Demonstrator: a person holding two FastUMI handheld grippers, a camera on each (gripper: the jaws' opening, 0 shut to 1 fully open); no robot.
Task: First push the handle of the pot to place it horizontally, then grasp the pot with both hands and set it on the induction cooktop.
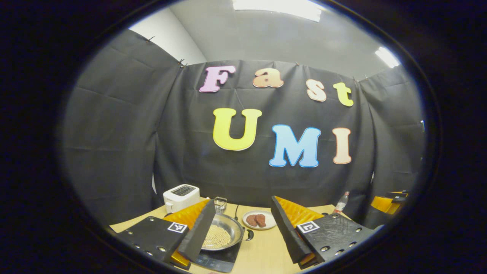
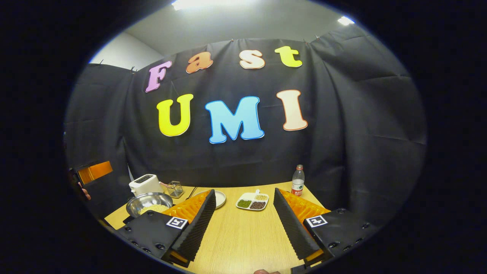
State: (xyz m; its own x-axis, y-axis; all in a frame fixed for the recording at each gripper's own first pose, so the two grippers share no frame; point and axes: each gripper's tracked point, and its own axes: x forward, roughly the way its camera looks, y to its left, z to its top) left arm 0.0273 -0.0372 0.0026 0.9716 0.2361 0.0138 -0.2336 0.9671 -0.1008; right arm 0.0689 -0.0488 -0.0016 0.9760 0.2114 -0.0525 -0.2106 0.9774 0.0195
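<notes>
In the left gripper view the steel pot (image 1: 225,233), holding pale beans, rests on the black induction cooktop (image 1: 220,259). A short black handle (image 1: 249,235) sticks out of its right side. My left gripper (image 1: 242,201) is open, raised just in front of the pot, and its left finger covers the pot's left rim. The right gripper view has the pot (image 2: 149,201) at the far left of the table. My right gripper (image 2: 243,191) stands open over bare tabletop with nothing between its fingers. The left gripper (image 2: 93,171), held by a hand (image 2: 85,195), appears beyond the pot.
A white toaster (image 1: 180,197) and a small wire basket (image 1: 220,203) stand behind the pot. A plate of red pieces (image 1: 260,220) lies to its right. A divided dish of beans (image 2: 252,201) and a bottle (image 2: 298,180) stand further right on the wooden table (image 2: 243,236).
</notes>
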